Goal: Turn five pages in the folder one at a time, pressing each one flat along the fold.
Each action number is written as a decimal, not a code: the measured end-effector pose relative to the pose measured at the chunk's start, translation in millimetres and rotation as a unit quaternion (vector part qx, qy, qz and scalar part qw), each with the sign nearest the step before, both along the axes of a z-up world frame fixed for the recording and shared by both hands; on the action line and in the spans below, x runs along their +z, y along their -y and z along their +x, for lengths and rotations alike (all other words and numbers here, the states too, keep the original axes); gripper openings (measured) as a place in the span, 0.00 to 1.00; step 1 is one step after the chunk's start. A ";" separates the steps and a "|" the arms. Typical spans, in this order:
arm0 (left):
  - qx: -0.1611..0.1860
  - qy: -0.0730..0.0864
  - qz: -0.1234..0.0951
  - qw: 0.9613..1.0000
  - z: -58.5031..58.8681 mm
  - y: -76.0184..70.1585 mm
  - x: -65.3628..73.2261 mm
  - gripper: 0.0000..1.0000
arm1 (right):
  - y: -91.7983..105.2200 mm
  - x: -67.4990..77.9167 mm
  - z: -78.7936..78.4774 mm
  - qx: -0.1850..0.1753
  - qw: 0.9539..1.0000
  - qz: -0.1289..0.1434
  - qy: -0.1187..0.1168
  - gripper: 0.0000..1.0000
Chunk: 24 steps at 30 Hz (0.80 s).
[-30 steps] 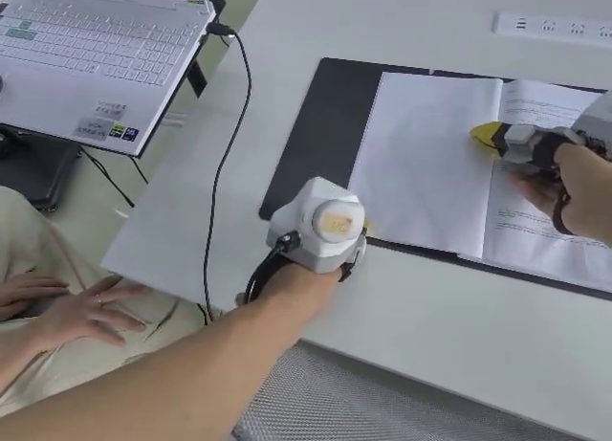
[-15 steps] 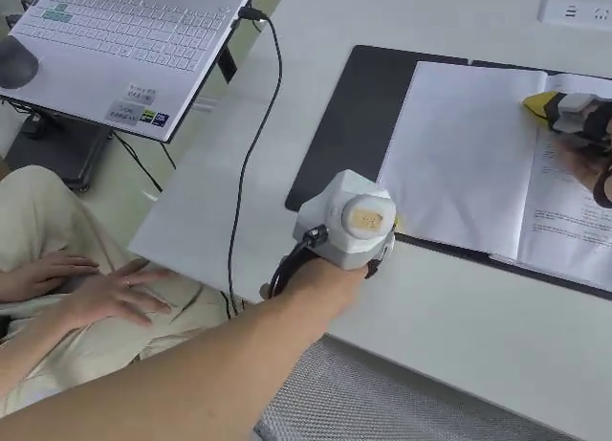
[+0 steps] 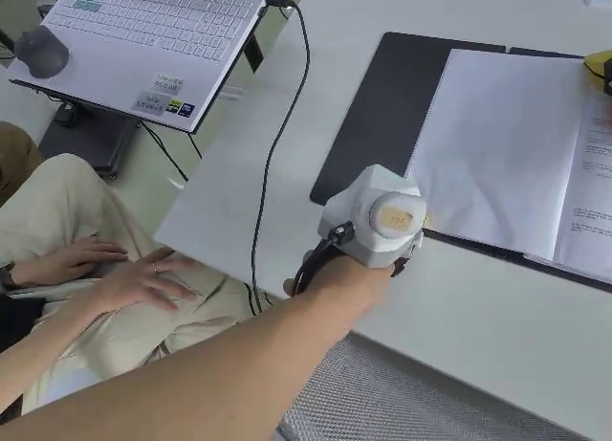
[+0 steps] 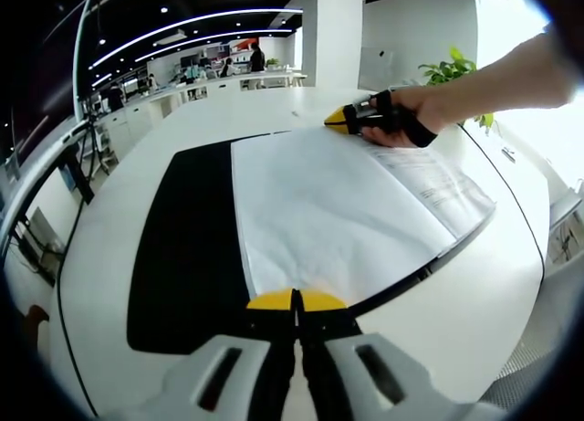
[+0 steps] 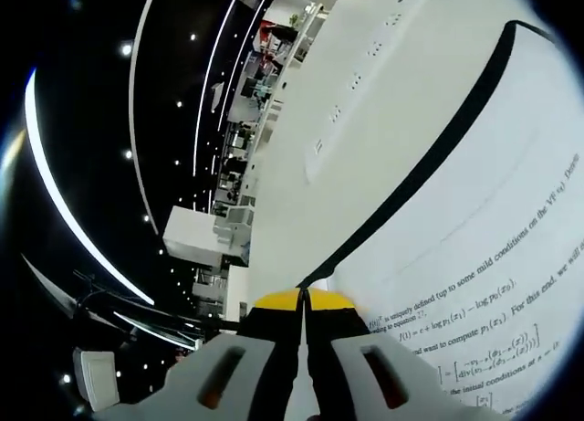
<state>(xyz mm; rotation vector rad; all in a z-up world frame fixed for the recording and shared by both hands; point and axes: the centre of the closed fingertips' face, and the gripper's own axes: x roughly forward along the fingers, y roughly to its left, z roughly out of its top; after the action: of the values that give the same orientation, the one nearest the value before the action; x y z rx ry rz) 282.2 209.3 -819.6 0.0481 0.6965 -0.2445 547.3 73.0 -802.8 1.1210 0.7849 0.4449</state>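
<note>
the left gripper point(image 4: 297, 300), fingers closed together, sits at the near edge of the blank page point(image 4: 319, 211) in the open folder point(image 4: 182, 247) on the bench point(image 4: 100, 257). farther off, the right gripper point(image 4: 338, 119), fingers also closed, rests on the printed page point(image 4: 438, 179) by the fold.
</note>
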 end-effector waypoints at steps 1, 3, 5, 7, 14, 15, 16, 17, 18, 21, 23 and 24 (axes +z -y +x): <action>-0.001 0.000 0.001 1.000 0.1 0.1 0.0 0.00 | 0.1 -0.2 0.0 0.002 1.000 -0.001 0.002 0.00; -0.003 0.000 0.001 1.000 0.1 0.3 0.0 0.00 | -0.4 1.3 -4.7 0.011 1.000 -0.012 0.009 0.00; -0.004 0.000 0.002 1.000 0.3 0.4 -0.1 0.00 | -0.7 1.1 -11.1 0.021 1.000 -0.011 0.005 0.00; -0.005 -0.001 0.004 1.000 0.2 0.7 0.1 0.00 | -1.2 0.7 -19.4 0.037 0.999 -0.015 0.006 0.00; -0.010 -0.003 0.009 1.000 0.2 1.0 0.3 0.00 | -2.1 0.3 -50.0 0.070 0.997 -0.012 0.002 0.00; -0.011 -0.003 0.010 1.000 0.1 1.0 0.4 0.00 | -1.6 0.4 -55.1 0.074 0.997 -0.011 0.001 0.00; -0.011 -0.004 0.009 1.000 0.1 1.0 0.3 0.00 | -1.6 0.3 -58.8 0.078 0.997 -0.010 -0.001 0.00; -0.011 -0.004 0.010 1.000 0.1 1.0 0.3 0.00 | -2.6 0.5 -65.2 0.089 0.996 -0.008 -0.003 0.00; -0.012 -0.004 0.011 1.000 0.0 1.0 0.4 0.00 | -3.1 0.4 -69.6 0.096 0.995 -0.009 -0.003 0.00; -0.013 -0.005 0.013 1.000 -0.2 1.0 0.5 0.00 | -3.4 0.6 -86.7 0.110 0.994 -0.006 -0.006 0.00; -0.013 -0.005 0.014 1.000 -0.4 0.9 0.6 0.00 | -3.6 0.6 -95.9 0.118 0.993 -0.001 -0.010 0.00; -0.014 -0.004 0.015 1.000 -0.4 0.9 0.6 0.00 | -3.2 0.7 -101.6 0.119 0.993 0.000 -0.009 0.00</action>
<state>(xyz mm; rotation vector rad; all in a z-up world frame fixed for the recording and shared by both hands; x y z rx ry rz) 281.7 208.5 -819.0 0.0851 0.7086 -0.2603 445.7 76.1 -802.1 1.0358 0.9394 0.6348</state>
